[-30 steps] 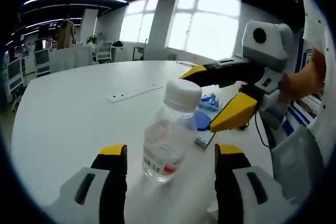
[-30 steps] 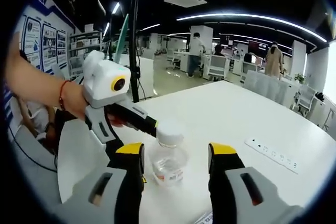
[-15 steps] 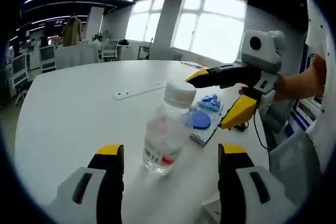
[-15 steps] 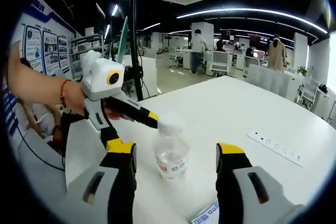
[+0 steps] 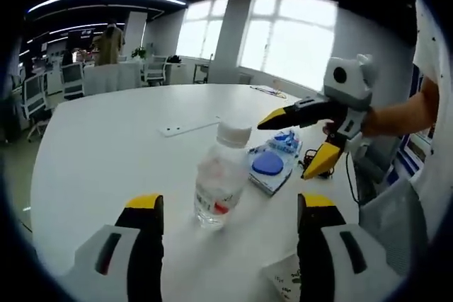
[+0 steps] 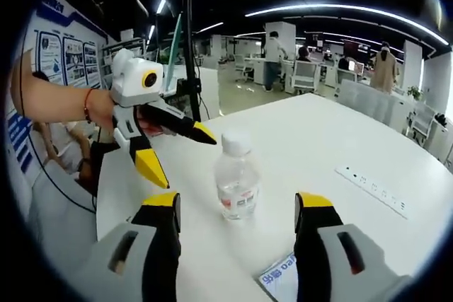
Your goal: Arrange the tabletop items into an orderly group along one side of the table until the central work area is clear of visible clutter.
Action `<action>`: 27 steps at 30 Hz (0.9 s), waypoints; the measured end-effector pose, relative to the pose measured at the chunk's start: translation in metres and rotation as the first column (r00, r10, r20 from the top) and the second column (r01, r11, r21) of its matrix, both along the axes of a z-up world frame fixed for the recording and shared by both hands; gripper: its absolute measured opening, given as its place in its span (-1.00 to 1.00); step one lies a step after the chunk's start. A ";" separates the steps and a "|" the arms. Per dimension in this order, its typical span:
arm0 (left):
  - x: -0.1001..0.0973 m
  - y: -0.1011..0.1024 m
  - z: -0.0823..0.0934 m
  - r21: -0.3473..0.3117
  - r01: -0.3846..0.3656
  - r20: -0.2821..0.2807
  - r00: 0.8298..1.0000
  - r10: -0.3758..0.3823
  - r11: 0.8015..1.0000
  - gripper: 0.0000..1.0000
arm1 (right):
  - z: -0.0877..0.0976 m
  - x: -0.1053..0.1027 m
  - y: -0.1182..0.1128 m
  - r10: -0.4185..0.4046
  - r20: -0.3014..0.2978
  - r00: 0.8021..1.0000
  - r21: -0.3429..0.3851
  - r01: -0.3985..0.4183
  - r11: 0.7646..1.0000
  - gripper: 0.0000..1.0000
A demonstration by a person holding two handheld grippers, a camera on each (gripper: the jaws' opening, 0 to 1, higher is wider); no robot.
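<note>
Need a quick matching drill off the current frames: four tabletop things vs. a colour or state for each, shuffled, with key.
Things:
1. water bottle
2. power strip
3. blue round lid
4. right gripper

States:
A. lies flat, long and white, far across the table
B. open, yellow-tipped fingers spread, held by a hand
C. stands upright, clear with a white cap
D. rests on a flat packet beside the bottle

Pairs: 1-C, 2-A, 3-D, 4-B
</note>
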State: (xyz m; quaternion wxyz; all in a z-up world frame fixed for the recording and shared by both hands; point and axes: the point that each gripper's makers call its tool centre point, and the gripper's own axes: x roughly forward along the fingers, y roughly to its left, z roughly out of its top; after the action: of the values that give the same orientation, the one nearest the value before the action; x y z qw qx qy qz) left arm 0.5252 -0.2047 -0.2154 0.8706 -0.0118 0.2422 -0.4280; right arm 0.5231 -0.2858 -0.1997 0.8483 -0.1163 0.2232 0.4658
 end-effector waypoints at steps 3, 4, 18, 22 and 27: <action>-0.004 0.002 0.002 -0.001 -0.008 -0.001 1.000 0.008 1.000 0.59 | -0.001 -0.005 -0.002 0.005 -0.015 1.000 0.004 -0.005 1.000 0.29; -0.007 0.004 0.004 0.000 -0.011 -0.003 1.000 0.011 1.000 0.59 | -0.002 -0.007 -0.002 0.010 -0.023 1.000 0.002 -0.010 1.000 0.28; -0.031 0.021 0.017 -0.008 -0.071 -0.010 0.997 0.071 0.997 0.67 | -0.015 -0.040 -0.008 0.070 -0.101 0.992 -0.003 -0.070 0.998 0.28; -0.040 0.025 0.023 -0.008 -0.080 -0.006 0.997 0.080 0.997 0.67 | -0.022 -0.052 -0.009 0.080 -0.132 0.988 -0.004 -0.082 0.997 0.28; -0.051 0.031 0.030 -0.022 -0.104 -0.004 0.995 0.104 0.994 0.67 | -0.032 -0.064 -0.012 0.097 -0.169 0.981 -0.013 -0.101 0.995 0.27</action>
State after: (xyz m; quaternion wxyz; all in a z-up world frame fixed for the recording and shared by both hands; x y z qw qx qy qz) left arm 0.4747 -0.1740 -0.1858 0.8911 -0.0347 0.2380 -0.3848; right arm 0.4588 -0.2979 -0.2321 0.8010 -0.0968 0.2930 0.5131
